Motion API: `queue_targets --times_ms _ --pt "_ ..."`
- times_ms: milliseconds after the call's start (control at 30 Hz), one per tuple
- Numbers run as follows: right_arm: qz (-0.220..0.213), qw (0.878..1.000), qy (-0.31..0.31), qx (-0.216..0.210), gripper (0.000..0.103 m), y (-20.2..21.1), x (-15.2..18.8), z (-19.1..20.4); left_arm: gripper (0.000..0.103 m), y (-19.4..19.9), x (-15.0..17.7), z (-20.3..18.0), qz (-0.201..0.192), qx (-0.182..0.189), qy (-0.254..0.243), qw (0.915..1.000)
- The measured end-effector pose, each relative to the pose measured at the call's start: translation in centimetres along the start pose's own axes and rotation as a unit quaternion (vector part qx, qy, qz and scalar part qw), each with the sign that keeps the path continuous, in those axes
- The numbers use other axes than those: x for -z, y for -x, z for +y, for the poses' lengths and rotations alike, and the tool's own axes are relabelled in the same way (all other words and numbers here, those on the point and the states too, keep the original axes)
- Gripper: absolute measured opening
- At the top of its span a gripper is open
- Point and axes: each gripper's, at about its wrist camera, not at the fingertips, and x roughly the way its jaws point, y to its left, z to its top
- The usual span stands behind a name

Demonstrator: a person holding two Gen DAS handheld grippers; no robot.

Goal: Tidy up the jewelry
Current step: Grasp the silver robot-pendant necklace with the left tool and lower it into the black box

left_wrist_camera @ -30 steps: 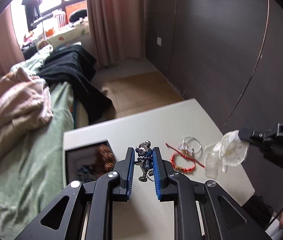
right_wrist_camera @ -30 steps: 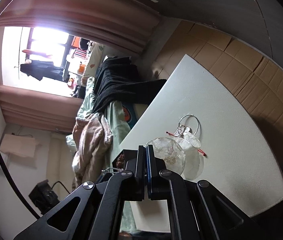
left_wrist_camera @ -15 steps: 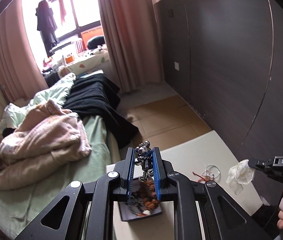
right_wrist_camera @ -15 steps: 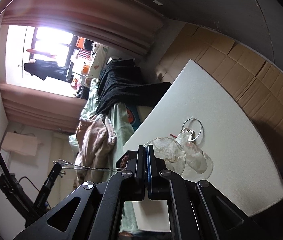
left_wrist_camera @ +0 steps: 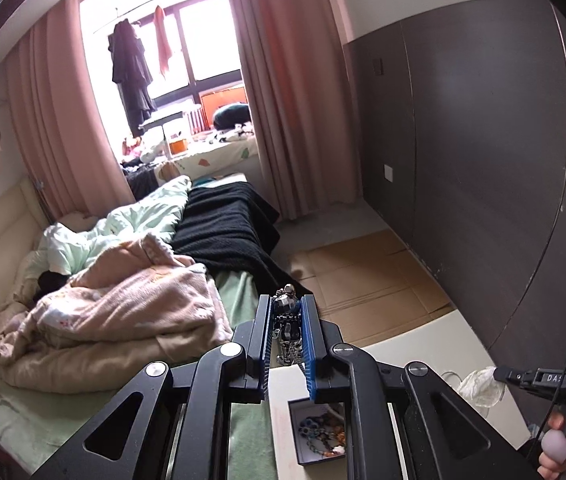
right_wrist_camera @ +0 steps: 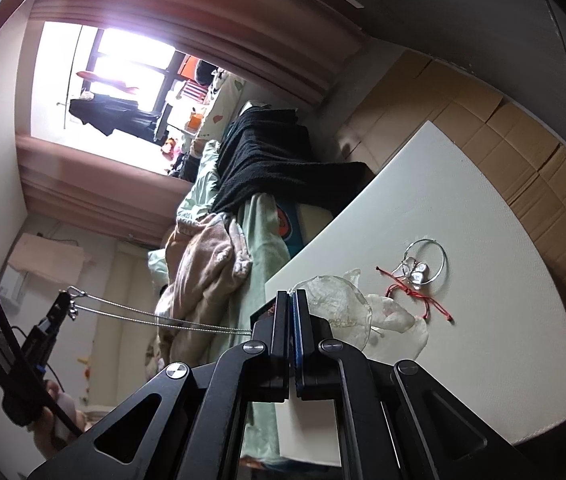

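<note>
My left gripper (left_wrist_camera: 287, 304) is shut on a silver chain necklace (left_wrist_camera: 288, 328) and holds it high above the white table (left_wrist_camera: 423, 356). The chain (right_wrist_camera: 155, 314) hangs stretched from the left gripper (right_wrist_camera: 69, 300) in the right wrist view. Below it a black jewelry box (left_wrist_camera: 319, 432) holds several beaded bracelets. My right gripper (right_wrist_camera: 292, 300) is shut on a clear shell-like piece (right_wrist_camera: 335, 312) above the table (right_wrist_camera: 463, 208), also seen in the left wrist view (left_wrist_camera: 479, 386). A red string bracelet (right_wrist_camera: 415, 292) and a silver hoop (right_wrist_camera: 423, 264) lie on the table.
A bed with pink, green and black blankets (left_wrist_camera: 123, 300) lies along the table's left side. A dark wall panel (left_wrist_camera: 483, 160) stands to the right. Cardboard (left_wrist_camera: 363, 276) covers the floor beyond the table.
My left gripper has risen and moved left over the jewelry box with the necklace, its chain now stretched out. My right gripper has stayed shut on the clear piece, nearly still.
</note>
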Motion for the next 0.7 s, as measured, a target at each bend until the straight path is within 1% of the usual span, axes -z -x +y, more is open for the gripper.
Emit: queue_targets --times_ms 100,500,700 --pt "0.005 1.0 0.005 0.004 0.004 -0.7 0.1 0.3 0.014 0.1 -0.2 0.5 -0.002 -0.001 0.003 1.0" --pt "0.017 1.0 0.017 0.017 0.004 -2.4 0.4 1.0 0.014 -1.8 0.4 1.8 0.008 0.003 0.015 0.9998" --pt "0.022 0.999 0.016 0.022 0.004 -3.0 0.4 0.9 0.014 -1.7 -0.1 2.0 0.006 0.002 0.017 0.9998"
